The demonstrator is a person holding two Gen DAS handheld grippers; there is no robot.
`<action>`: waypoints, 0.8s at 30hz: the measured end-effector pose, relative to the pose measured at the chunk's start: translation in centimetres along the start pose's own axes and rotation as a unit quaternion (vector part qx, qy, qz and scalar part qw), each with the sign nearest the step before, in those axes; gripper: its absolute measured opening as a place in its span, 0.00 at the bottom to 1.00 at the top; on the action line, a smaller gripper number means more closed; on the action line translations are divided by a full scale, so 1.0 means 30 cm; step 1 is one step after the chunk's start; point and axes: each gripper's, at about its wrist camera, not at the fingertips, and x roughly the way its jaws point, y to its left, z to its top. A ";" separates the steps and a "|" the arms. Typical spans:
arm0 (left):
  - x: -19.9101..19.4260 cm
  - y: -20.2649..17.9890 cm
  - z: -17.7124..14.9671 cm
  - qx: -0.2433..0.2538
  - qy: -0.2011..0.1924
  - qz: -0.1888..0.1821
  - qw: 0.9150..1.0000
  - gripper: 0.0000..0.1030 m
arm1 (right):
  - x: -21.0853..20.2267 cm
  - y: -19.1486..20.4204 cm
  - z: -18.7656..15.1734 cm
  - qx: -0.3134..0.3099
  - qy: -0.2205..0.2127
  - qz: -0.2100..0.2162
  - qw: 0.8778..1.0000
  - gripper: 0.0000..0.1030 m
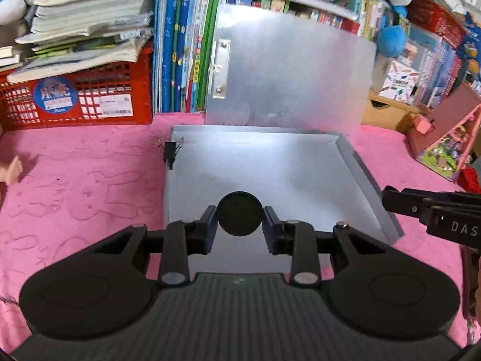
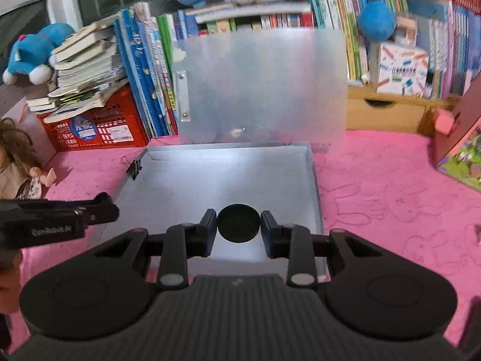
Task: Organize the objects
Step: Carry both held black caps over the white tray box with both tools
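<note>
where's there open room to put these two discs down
The grey tray floor is bare from its back wall to the left gripper and right gripper, each holding a black disc. Only a black binder clip sits on its left rim. The pink blanket right of the tray is open too. Crowded: the back, by the red crate and books.

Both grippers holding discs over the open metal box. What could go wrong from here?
1. The lid stands propped against the books; a nudge might swing it shut onto the grippers.
2. Left gripper and right gripper converge over one box; they could collide.
3. Each black disc is pinched only at its edges; it could slip.
</note>
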 end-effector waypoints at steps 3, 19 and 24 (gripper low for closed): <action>0.080 -0.005 0.016 -0.004 0.015 0.011 1.000 0.36 | 0.076 -0.015 0.015 0.015 0.014 0.000 1.000 0.35; 0.252 0.025 -0.020 0.005 0.056 0.041 0.998 0.36 | 0.281 -0.028 -0.042 0.028 0.070 -0.010 0.997 0.36; 0.268 0.020 -0.030 0.014 0.057 0.045 0.997 0.36 | 0.299 -0.020 -0.050 0.016 0.074 -0.016 0.997 0.36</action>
